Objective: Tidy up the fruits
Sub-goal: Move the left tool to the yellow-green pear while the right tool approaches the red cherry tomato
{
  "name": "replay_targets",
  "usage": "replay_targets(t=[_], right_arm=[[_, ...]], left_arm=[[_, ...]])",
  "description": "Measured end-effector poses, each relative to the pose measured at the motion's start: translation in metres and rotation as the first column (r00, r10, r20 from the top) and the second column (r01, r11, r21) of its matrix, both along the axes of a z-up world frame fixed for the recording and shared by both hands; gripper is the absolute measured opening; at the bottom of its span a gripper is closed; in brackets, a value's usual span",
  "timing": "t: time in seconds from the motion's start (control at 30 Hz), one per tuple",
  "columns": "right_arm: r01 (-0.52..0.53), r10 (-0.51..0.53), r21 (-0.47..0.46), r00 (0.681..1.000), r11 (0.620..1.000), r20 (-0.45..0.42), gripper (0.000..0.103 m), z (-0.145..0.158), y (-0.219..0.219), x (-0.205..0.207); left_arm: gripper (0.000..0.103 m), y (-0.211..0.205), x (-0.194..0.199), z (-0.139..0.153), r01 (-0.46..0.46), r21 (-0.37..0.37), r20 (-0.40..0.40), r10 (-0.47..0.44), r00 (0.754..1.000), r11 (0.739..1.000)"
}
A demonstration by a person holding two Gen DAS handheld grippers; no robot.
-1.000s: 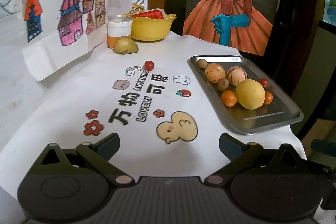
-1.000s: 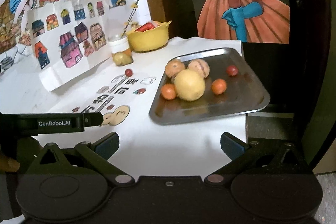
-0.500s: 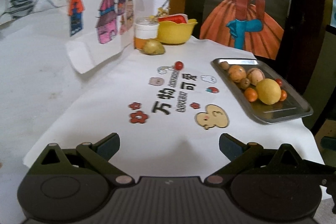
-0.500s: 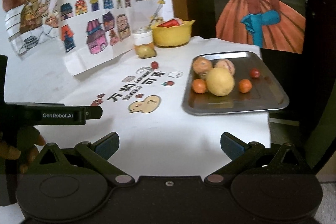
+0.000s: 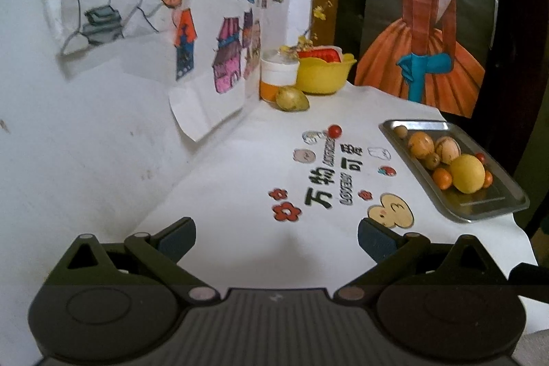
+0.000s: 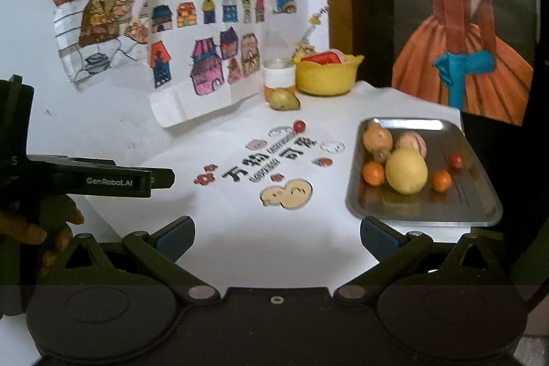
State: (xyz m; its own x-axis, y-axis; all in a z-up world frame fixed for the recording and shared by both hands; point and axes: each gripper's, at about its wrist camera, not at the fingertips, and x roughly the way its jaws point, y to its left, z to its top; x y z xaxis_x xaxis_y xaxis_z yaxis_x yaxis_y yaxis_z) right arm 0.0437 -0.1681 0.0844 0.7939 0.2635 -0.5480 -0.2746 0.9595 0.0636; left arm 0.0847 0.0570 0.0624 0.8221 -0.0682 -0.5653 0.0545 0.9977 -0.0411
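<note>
- Left gripper (image 5: 276, 237): matte black housing, ribbed centre plate, round disc on each side, triangular cut-outs, pale pivot pins.
- Fingers (image 5: 176, 237) tipped with dark blue pads.
- Right gripper (image 6: 277, 237): same build, small screw at centre.
- Side bar printed "GenRobot.AI" in white.

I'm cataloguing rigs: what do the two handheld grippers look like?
Both are matte black, with two round hubs, angled linkage arms and dark blue finger pads. The left gripper bears white "GenRobot.AI" lettering on its side. The right gripper shows silver pivot pins.
</note>
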Motion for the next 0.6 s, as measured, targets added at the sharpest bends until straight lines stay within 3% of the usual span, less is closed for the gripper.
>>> replay_targets(t=[0.13,0.33,0.6], right_arm=[[-0.038,0.038,-0.006,0.999,0.999,0.026,0.102,0.015,0.004,0.008],[-0.111,0.108,0.066,0.993,0.992,0.047,0.102,0.051,0.005,0.029],[-0.134,0.137,-0.028,0.977,0.991,0.166,0.102,0.107,0.002,0.073]], left_arm=[[0.103,0.004,0.005,0.011,-0.005,0.014,0.027,0.004,1.000,1.000],[0.103,0.007,0.020,0.032,-0.012,0.001,0.075,0.012,0.997,1.000],[0.103,0.007,0.056,0.057,-0.010,-0.009,0.130,0.011,0.991,1.000]])
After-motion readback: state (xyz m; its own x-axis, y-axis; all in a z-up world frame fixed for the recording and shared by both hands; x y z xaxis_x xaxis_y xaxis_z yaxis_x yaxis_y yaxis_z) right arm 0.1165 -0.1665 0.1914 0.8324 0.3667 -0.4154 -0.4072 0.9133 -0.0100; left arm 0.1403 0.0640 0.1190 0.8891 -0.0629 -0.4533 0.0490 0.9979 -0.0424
